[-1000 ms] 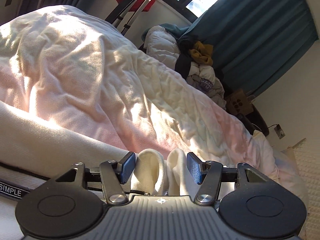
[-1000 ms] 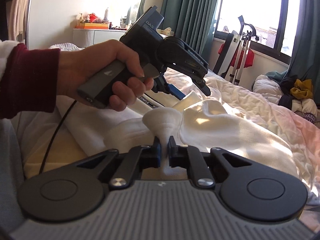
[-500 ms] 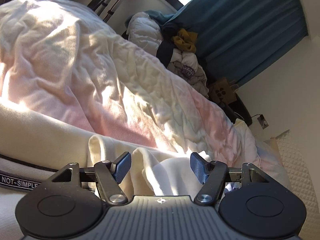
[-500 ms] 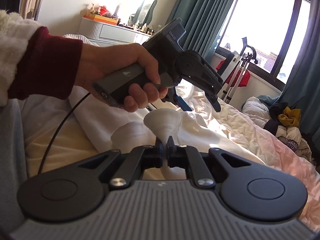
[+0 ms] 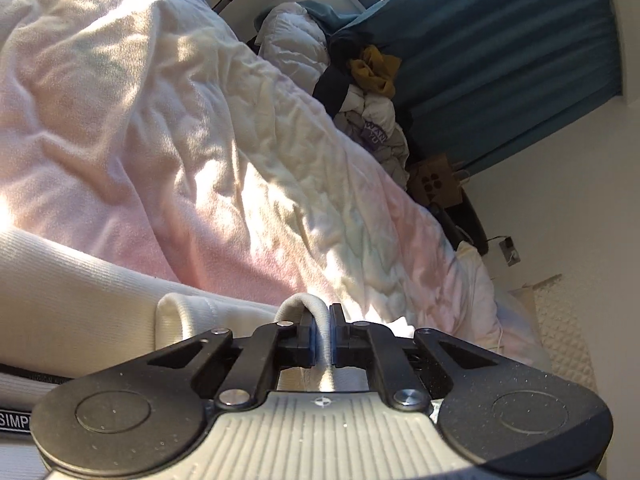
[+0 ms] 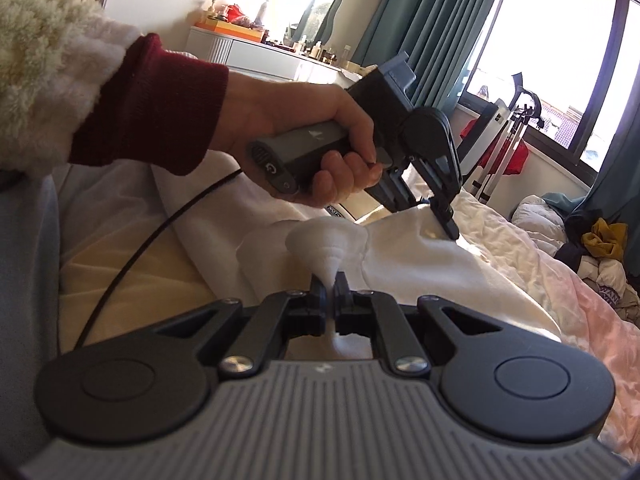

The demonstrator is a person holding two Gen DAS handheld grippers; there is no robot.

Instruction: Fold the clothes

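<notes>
A cream-white knit garment point(image 6: 420, 256) lies on the bed; it also shows in the left wrist view point(image 5: 80, 300), with a black-edged label band at the lower left. My left gripper point(image 5: 323, 334) is shut on a pinched fold of the garment. In the right wrist view the left gripper point(image 6: 448, 224), held by a hand, presses down into the garment's far part. My right gripper point(image 6: 330, 300) is shut on a bunched cone of the same garment at its near edge.
A rumpled cream and pink duvet point(image 5: 200, 140) covers the bed. A heap of clothes point(image 5: 360, 80) lies by the teal curtain point(image 5: 500, 60). A drying rack point(image 6: 504, 148) stands at the window. A white dresser point(image 6: 260, 56) stands at the back.
My left gripper has gone from open around a fold of the garment to shut on it. My right gripper has stayed shut on the garment.
</notes>
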